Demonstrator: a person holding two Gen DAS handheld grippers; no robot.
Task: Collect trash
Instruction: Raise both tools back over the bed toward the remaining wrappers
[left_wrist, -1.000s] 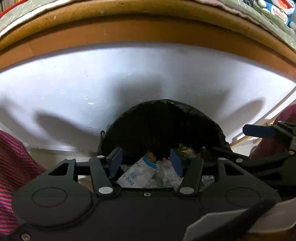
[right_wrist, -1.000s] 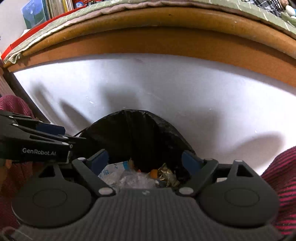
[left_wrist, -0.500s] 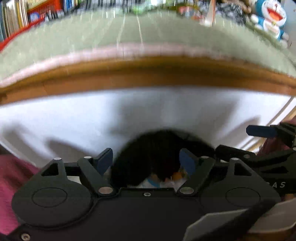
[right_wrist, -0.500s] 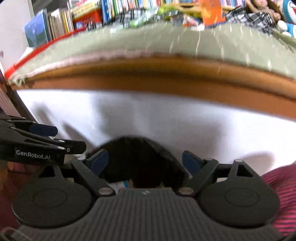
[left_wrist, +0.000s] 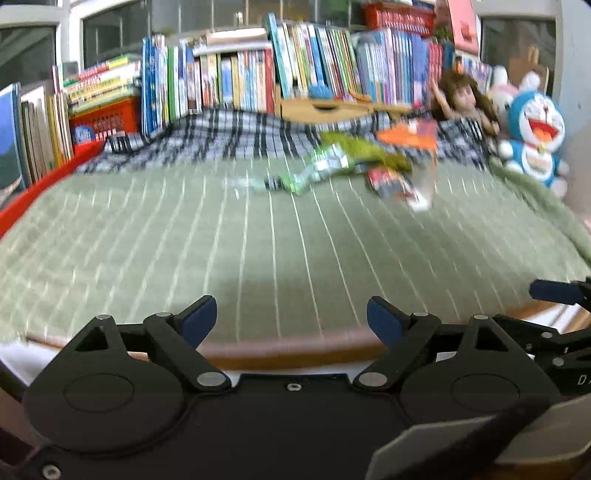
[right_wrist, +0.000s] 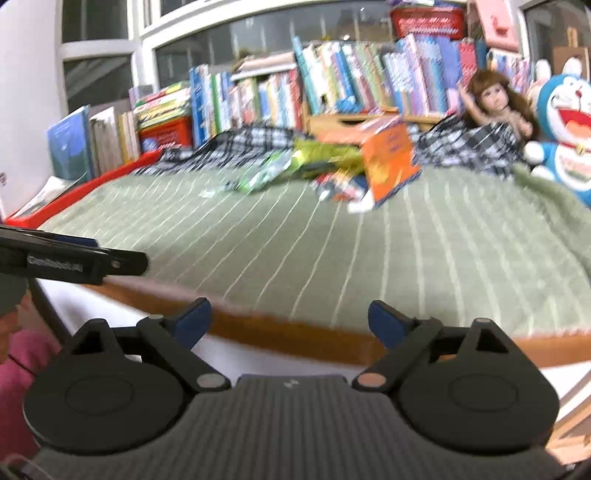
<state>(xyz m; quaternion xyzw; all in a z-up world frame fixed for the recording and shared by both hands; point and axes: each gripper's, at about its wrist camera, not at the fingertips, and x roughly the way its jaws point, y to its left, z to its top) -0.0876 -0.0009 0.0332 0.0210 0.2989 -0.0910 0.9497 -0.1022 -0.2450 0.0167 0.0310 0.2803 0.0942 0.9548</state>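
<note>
Both views swing up from the bin to the bed (left_wrist: 258, 240); left claw (left_wrist: 291, 314) and right claw (right_wrist: 290, 317) are released, empty (more wrappers (left_wrist: 332, 162) waiting near the books (left_wrist: 295, 66)).

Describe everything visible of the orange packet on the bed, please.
The orange packet is a flat, rectangular carton or pouch, bright orange with small pale print that is too blurred to read, and a bluish edge along its lower side. It stands tilted on a corner at the far side of the green striped blanket, leaning among other litter: green wrappers to its left and a red and white wrapper at its foot. Neither gripper touches it.
</note>
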